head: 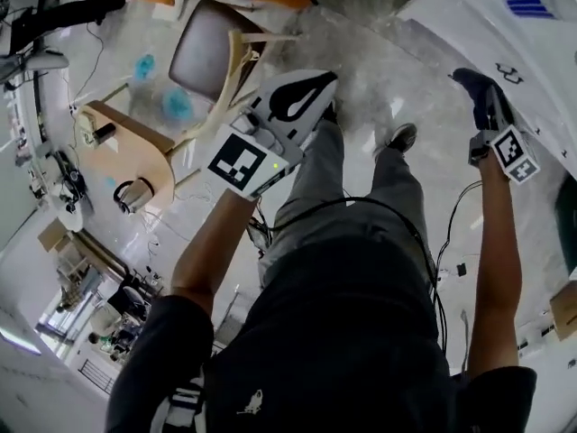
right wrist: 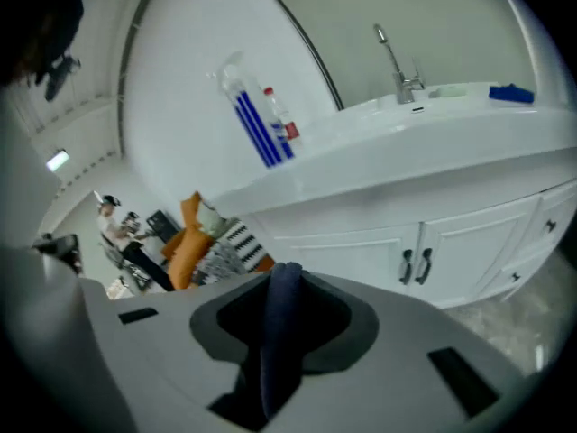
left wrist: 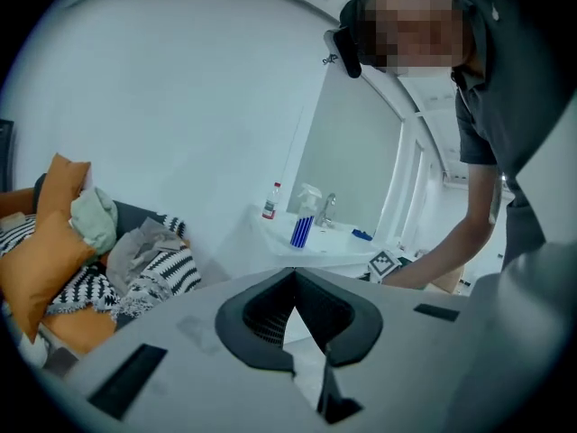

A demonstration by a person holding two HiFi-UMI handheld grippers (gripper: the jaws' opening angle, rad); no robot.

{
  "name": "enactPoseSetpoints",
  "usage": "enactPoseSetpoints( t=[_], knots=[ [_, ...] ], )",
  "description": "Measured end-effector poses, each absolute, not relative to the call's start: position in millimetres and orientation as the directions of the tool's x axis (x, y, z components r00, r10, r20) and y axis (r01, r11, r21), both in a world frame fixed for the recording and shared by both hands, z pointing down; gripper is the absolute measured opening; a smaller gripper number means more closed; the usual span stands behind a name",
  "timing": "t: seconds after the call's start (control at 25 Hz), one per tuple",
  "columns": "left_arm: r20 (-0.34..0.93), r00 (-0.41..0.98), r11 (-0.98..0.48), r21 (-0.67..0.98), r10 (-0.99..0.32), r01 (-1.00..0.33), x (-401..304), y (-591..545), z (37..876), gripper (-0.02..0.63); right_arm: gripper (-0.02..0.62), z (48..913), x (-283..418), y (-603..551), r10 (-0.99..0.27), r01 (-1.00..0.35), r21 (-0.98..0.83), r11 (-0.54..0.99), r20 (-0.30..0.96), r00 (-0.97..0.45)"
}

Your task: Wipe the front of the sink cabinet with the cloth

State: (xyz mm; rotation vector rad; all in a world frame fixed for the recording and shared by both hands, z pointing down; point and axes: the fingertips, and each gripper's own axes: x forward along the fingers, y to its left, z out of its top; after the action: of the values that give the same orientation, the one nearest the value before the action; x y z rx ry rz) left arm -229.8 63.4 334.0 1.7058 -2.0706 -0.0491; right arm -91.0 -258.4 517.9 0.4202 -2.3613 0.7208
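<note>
The white sink cabinet (right wrist: 361,242) fills the right gripper view, with two dark door handles (right wrist: 415,266) under its countertop (right wrist: 433,124). My right gripper (right wrist: 284,273) is shut on a dark blue cloth (right wrist: 281,332), held a short way in front of the cabinet doors and not touching them. From the head view the cloth (head: 478,84) sticks out of the right gripper (head: 489,106) next to the white cabinet (head: 505,25). My left gripper (head: 302,97) is held up over the floor, away from the cabinet. Its jaws (left wrist: 294,273) are shut with nothing between them.
On the counter stand a blue-striped spray bottle (right wrist: 257,120), a small red-labelled bottle (right wrist: 281,120), a faucet (right wrist: 397,66) and a blue object (right wrist: 511,93). A chair (head: 203,52) and a wooden table (head: 131,152) stand on the left. A cable (head: 424,242) trails across the floor.
</note>
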Motion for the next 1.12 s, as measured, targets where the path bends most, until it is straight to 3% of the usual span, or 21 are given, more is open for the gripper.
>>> enactPoseSetpoints(
  t=[0.28,0.44,0.56,0.8,1.12],
  knots=[
    [0.309,-0.256,0.338,0.250,-0.916,-0.907,-208,103,296,0.005,0.086,348,-131,-153,0.205,0.016,-0.436,0.900,0.391,-0.897],
    [0.298,-0.312,0.385,0.229,-0.902,-0.894,-206,105,279,0.005,0.085,242,-151,-103,0.371,0.270,-0.376,0.887,0.231,-0.899],
    [0.258,-0.310,0.368,0.220,-0.915,-0.903,-197,82,260,0.005,0.078,181,-141,-89,0.442,0.383,-0.310,0.870,0.149,-0.885],
    [0.201,-0.218,0.256,0.190,-0.955,-0.948,-132,37,241,0.005,0.078,131,-60,-90,0.395,0.384,-0.137,0.913,0.062,-0.917],
    [0.163,-0.032,0.057,0.151,-0.986,-0.987,-61,-33,197,0.005,0.077,99,17,-136,0.199,0.199,-0.100,0.975,-0.006,-0.980]
  ],
)
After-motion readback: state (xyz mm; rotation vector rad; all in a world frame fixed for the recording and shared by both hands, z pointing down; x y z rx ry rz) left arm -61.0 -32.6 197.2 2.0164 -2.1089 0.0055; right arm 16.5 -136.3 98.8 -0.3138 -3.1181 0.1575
